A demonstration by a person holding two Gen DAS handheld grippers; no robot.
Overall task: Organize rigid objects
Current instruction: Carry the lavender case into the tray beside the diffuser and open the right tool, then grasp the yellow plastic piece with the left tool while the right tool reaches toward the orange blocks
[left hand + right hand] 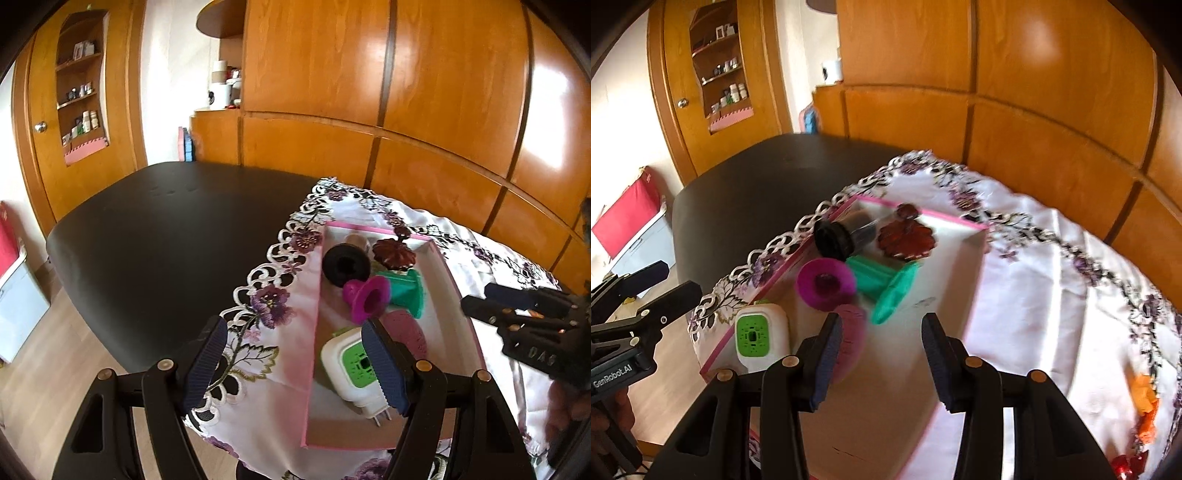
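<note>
A: Where are the rigid pieces?

B: In the pink-edged box point(975, 258) on the flowered cloth point(1052, 295): black cap point(831, 240), brown flower disc point(905, 240), magenta funnel point(825, 282), green spool point(882, 288), and a white-green plug point(761, 338) nearest.

A: And the grippers?

B: The right gripper point(882, 354) hovers over the box's near end, jaws parted, empty. The left gripper point(295, 365) stands wide over the box's left wall, empty.

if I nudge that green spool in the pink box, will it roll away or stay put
The green spool lies on its side on round flanges, so it would probably roll a little. The magenta spool touching it and the box wall should stop it soon. It looks like rigid, light plastic.
</note>
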